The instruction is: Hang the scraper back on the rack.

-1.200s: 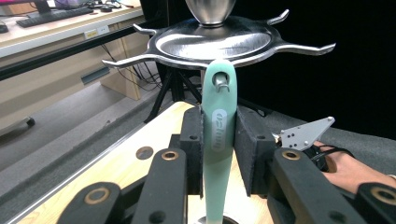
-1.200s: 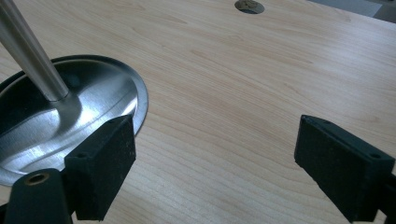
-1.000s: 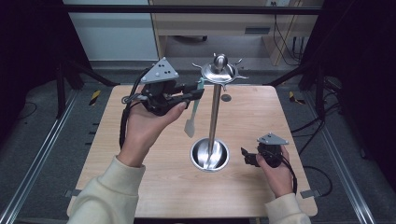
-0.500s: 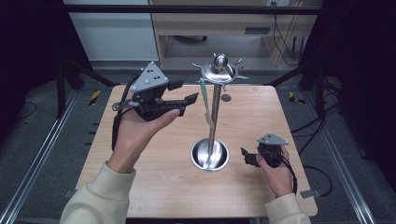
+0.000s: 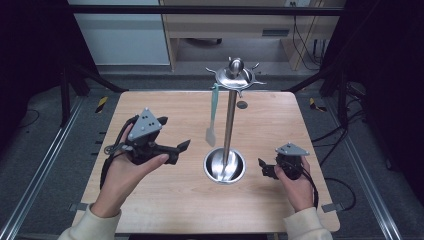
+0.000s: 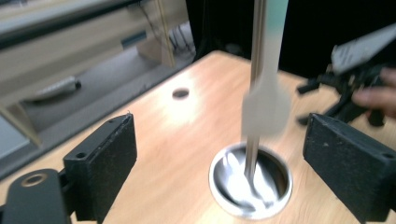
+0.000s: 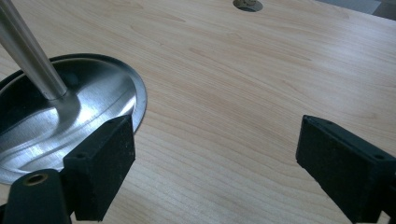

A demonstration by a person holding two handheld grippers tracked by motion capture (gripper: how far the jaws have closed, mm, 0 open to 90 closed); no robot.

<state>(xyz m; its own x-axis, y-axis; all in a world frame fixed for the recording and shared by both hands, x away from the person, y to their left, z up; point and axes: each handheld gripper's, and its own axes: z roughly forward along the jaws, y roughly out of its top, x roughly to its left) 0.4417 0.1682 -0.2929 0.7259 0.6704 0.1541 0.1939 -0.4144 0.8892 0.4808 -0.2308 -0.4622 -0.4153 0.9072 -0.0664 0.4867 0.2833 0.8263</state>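
Wooden table point(image 5: 165, 210), unmarked spatula point(image 5: 212, 120)

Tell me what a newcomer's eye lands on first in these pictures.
The tall steel utensil stand at the middle of the wooden table, with a pale spatula hanging from a hook on its left. Next, the left gripper, left of the stand's base, whose jaws have just been opening and hold nothing. The right gripper sits open to the base's right.

place: lab | signs: metal frame rails point(image 5: 35, 175), floor cables point(image 5: 320, 135), dark curtains point(image 5: 385, 60)
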